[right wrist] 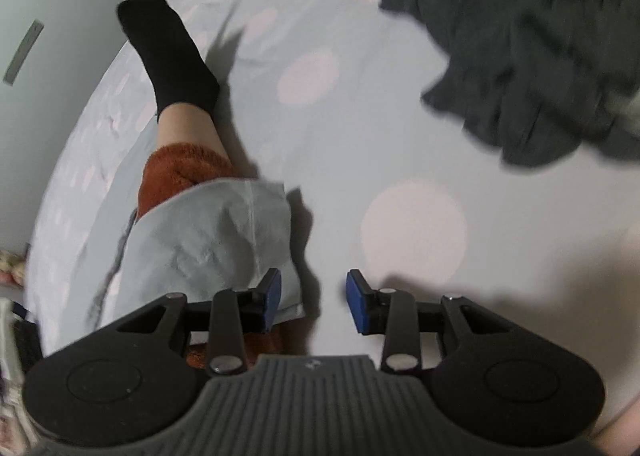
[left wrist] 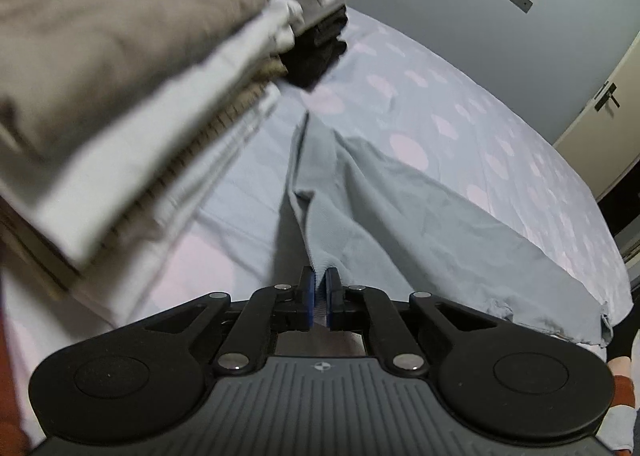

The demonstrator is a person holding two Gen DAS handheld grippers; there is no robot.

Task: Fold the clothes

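A pale grey-blue garment (left wrist: 400, 208) lies stretched across the bed, and my left gripper (left wrist: 319, 288) is shut on its near edge, the cloth pinched between the blue pads. In the right wrist view the same pale garment (right wrist: 216, 240) drapes over a person's leg. My right gripper (right wrist: 313, 300) stands open just right of that cloth's corner, with nothing between its fingers. A dark grey garment (right wrist: 532, 56) lies crumpled at the upper right.
A stack of folded clothes (left wrist: 120, 96) in tan, white and black sits at the left of the bed. The bedsheet (right wrist: 400, 116) is light blue with pink dots. A person's leg with a black sock (right wrist: 172, 56) and rust cuff rests on it. A door (left wrist: 608, 96) stands at the right.
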